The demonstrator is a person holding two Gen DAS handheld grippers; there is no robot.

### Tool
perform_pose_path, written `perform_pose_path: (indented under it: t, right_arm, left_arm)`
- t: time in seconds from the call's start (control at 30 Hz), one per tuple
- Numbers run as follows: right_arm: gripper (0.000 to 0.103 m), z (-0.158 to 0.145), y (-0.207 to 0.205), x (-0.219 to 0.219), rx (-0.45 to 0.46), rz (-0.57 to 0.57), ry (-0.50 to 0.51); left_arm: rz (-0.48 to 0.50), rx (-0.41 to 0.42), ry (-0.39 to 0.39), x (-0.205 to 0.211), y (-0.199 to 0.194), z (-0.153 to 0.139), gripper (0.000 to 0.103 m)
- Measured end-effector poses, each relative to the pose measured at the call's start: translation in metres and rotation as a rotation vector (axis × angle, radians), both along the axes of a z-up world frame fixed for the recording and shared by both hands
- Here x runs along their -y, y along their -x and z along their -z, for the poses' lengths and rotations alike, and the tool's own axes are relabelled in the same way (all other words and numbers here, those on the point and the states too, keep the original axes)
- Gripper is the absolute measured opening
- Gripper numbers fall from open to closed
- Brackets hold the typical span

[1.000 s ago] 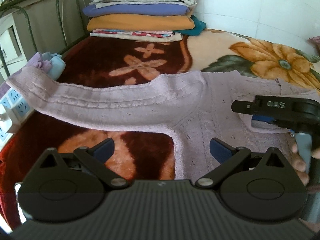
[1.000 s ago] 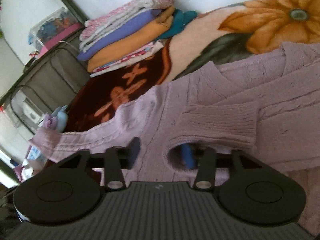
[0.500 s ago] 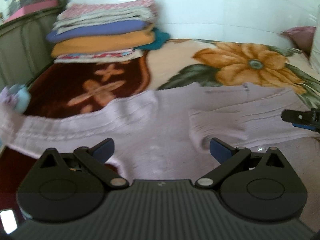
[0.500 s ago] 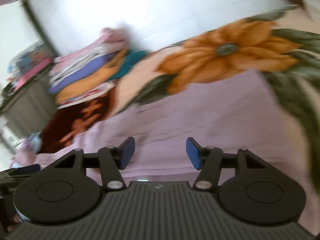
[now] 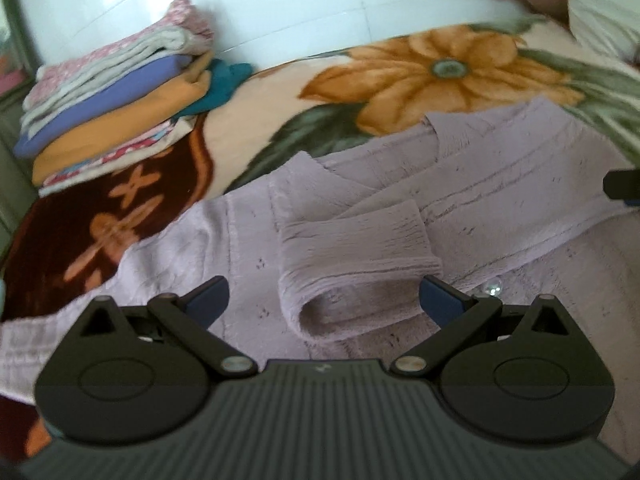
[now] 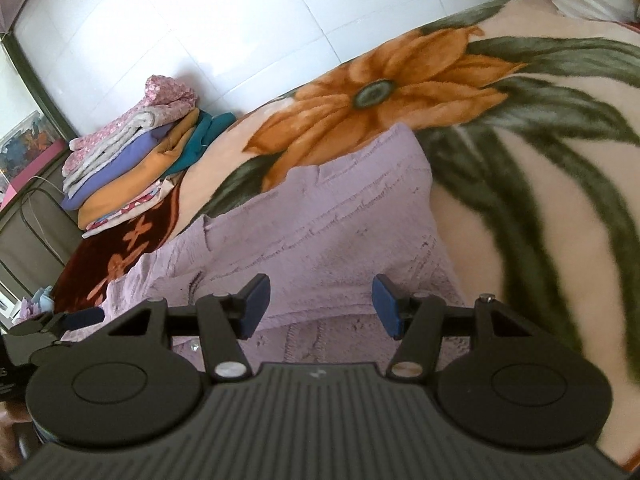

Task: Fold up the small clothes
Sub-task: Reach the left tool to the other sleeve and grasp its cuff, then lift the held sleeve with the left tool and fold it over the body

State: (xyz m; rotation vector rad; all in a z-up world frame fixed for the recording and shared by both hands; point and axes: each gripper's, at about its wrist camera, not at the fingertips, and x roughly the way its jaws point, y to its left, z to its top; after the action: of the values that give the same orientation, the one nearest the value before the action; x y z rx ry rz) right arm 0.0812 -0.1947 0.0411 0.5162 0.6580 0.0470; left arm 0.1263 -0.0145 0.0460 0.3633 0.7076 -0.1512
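Note:
A lilac knit sweater [image 5: 500, 184] lies flat on a floral blanket [image 5: 440, 68]. One sleeve is folded across its body, and the ribbed cuff [image 5: 360, 244] lies just ahead of my left gripper [image 5: 324, 300], which is open and empty above it. My right gripper [image 6: 318, 306] is open and empty over the sweater's right part [image 6: 340, 216]. The other sleeve stretches off to the left in the left wrist view [image 5: 60, 336]. The right gripper's tip shows at the left wrist view's right edge [image 5: 624, 184].
A stack of folded clothes [image 5: 120, 92] sits at the back left by the tiled wall; it also shows in the right wrist view [image 6: 140, 160]. A pillow [image 5: 604, 4] lies at the back right. A metal bed rail [image 6: 40, 208] stands at the left.
The right gripper has let go of the folded sleeve cuff, opened and swung right over the sweater body. The left gripper has moved right, from the outstretched sleeve to above the folded cuff.

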Motion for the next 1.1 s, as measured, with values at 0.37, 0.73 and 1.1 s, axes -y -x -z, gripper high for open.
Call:
perform_pose_path:
  t: [0.37, 0.73, 1.1]
  right_arm:
    - [0.064, 0.006, 0.0, -0.002, 0.013, -0.008, 0.008]
    - [0.064, 0.008, 0.0, -0.005, 0.022, -0.006, 0.023]
    - [0.064, 0.006, 0.0, -0.006, 0.013, -0.01, 0.04]
  left_arm:
    - [0.017, 0.031, 0.118, -0.004, -0.007, 0.0, 0.011]
    - [-0.299, 0.038, 0.303, -0.081, -0.008, -0.007, 0.013]
    - [-0.358, -0.01, 0.366, -0.112, 0.003, 0.004, 0.017]
